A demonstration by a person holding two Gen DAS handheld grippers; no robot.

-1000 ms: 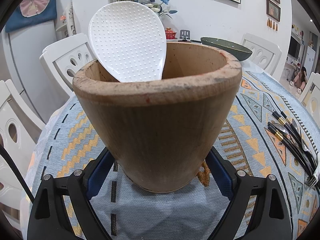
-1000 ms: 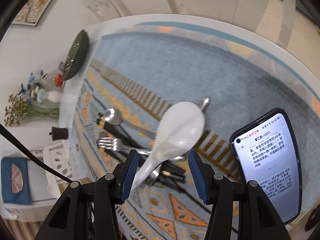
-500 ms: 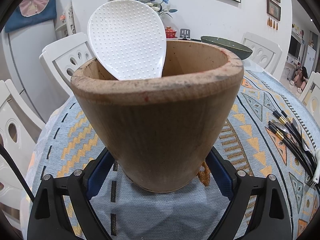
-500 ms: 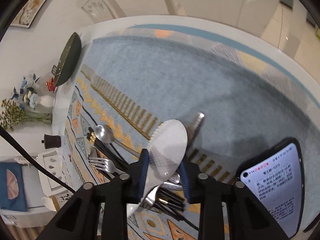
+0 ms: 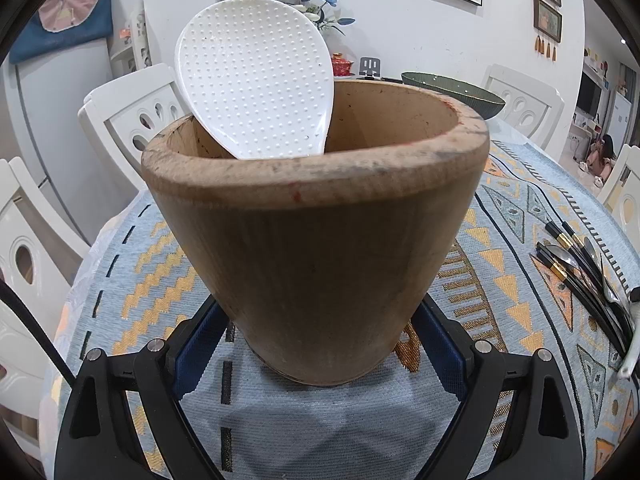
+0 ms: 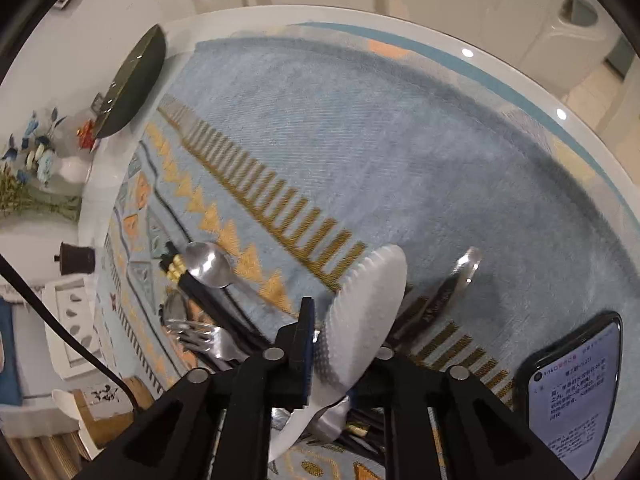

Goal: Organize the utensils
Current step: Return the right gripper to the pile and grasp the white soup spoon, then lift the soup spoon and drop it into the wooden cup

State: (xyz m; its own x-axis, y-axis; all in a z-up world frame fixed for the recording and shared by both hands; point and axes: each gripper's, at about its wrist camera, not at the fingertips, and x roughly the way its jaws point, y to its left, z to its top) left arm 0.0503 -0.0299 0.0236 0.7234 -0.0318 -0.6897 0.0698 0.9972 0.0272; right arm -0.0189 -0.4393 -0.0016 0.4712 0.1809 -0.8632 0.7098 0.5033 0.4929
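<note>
In the left wrist view my left gripper (image 5: pixel 320 344) is shut on the base of a wooden utensil pot (image 5: pixel 320 248), which stands upright on the patterned tablecloth. A white dimpled rice paddle (image 5: pixel 256 80) leans inside it. In the right wrist view my right gripper (image 6: pixel 346 344) is closing its jaws on a second white rice paddle (image 6: pixel 368 312), and both pads touch it. Under and left of it lie a steel spoon (image 6: pixel 208 264), a fork (image 6: pixel 200 334), black chopsticks (image 6: pixel 188 284) and a metal handle (image 6: pixel 460 280).
A lit phone (image 6: pixel 576 392) lies right of the right gripper. A dark green bowl (image 6: pixel 132 84) and a flower vase (image 6: pixel 68 168) stand at the table's far side. White chairs (image 5: pixel 132 116) ring the table. The loose cutlery (image 5: pixel 580 276) lies right of the pot.
The right gripper's jaws have drawn together onto the white paddle, which now sits tilted between the pads, and the hand has shifted over the cutlery pile. The left gripper and pot have stayed put.
</note>
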